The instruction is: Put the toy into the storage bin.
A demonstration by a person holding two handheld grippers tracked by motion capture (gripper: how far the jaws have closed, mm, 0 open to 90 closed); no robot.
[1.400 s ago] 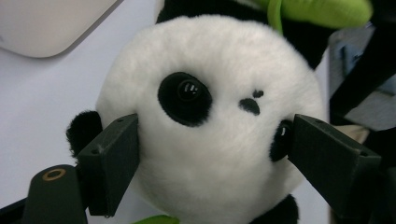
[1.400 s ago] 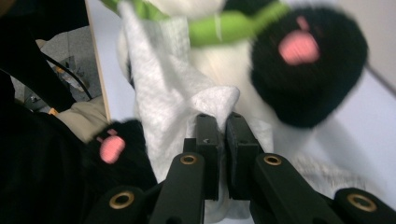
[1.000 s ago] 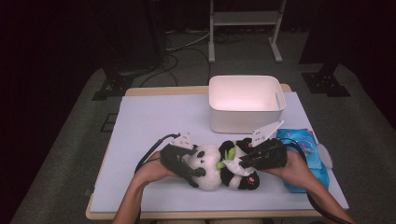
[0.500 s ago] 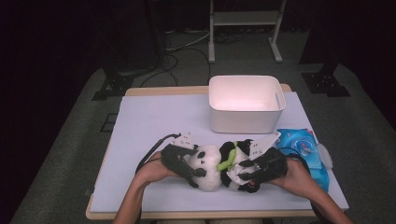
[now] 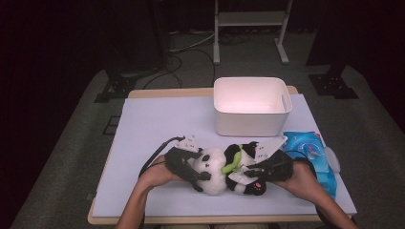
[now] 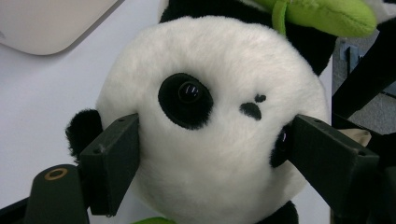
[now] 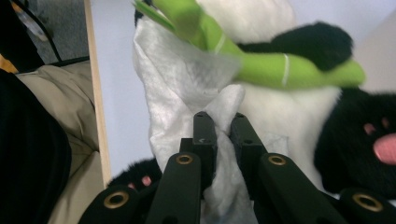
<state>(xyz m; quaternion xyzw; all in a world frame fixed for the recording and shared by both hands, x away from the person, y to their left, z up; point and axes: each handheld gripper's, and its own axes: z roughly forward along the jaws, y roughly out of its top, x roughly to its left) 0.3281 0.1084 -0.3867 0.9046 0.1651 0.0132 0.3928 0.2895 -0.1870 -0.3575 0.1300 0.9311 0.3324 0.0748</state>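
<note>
A black-and-white plush panda (image 5: pixel 217 172) lies on the white table with a green bamboo stalk (image 5: pixel 230 165) on its chest. My left gripper (image 5: pixel 197 172) is shut on the panda's head (image 6: pixel 219 140), one pad at each side. My right gripper (image 5: pixel 249 172) is over the panda's belly. Its jaws have just been closing, and they are now shut on a fold of white wipe (image 7: pixel 177 93) that lies against the belly below the bamboo stalk (image 7: pixel 261 70). In the right gripper view the right gripper (image 7: pixel 223 125) pinches the wipe at its tips.
A white plastic bin (image 5: pixel 251 107) stands behind the panda at the back right. A blue pack of wipes (image 5: pixel 305 145) lies at the right edge beside my right hand. The table's front edge (image 5: pixel 215 219) runs just below my forearms.
My right gripper has shifted slightly nearer to me over the panda's belly, and the white wipe now shows under it. The left gripper and the panda's head have not moved.
</note>
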